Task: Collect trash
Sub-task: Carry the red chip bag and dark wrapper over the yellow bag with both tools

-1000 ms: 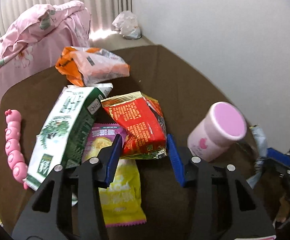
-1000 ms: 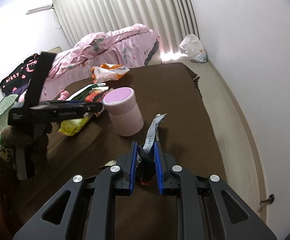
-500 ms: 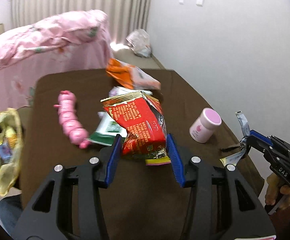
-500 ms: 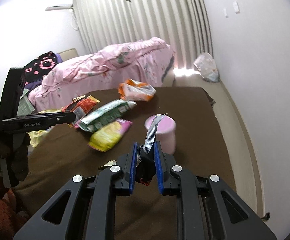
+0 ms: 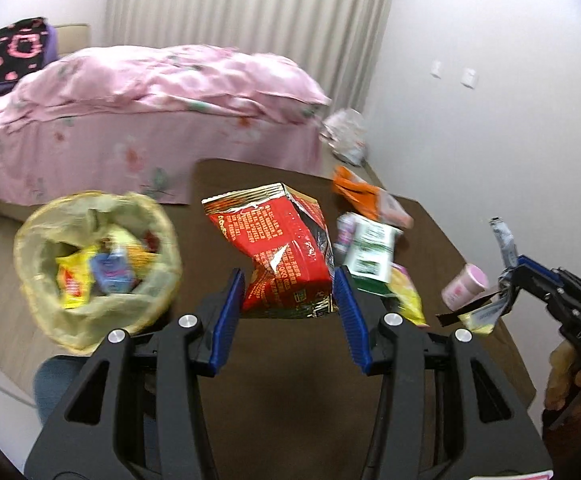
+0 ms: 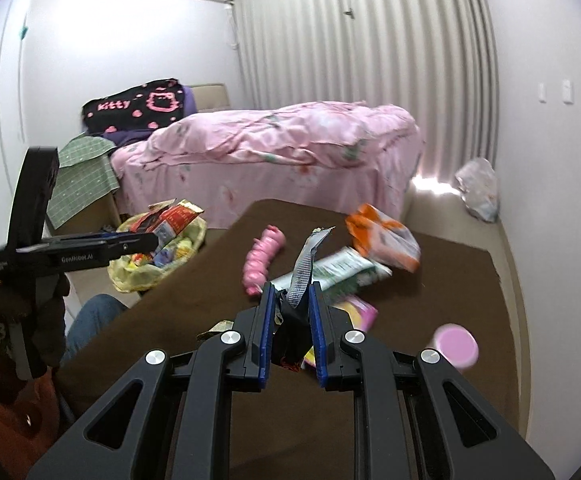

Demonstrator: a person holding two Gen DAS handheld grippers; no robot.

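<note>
The word "Kitty" stands in pink letters on the black blanket (image 6: pixel 134 106) at the head of the bed. On the side of the left hand-held gripper (image 6: pixel 130 240), seen from the right wrist, white letters read "GenRobot.AI". The right hand-held gripper (image 5: pixel 506 300) bears the letters "DA"; the rest is cut off. The print on the red snack packet (image 5: pixel 286 256) is too blurred to read.

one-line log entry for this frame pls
left hand-held gripper: holds red wrapper | right hand-held gripper: holds silver scrap | bin bag: part full | table: wrappers left
</note>
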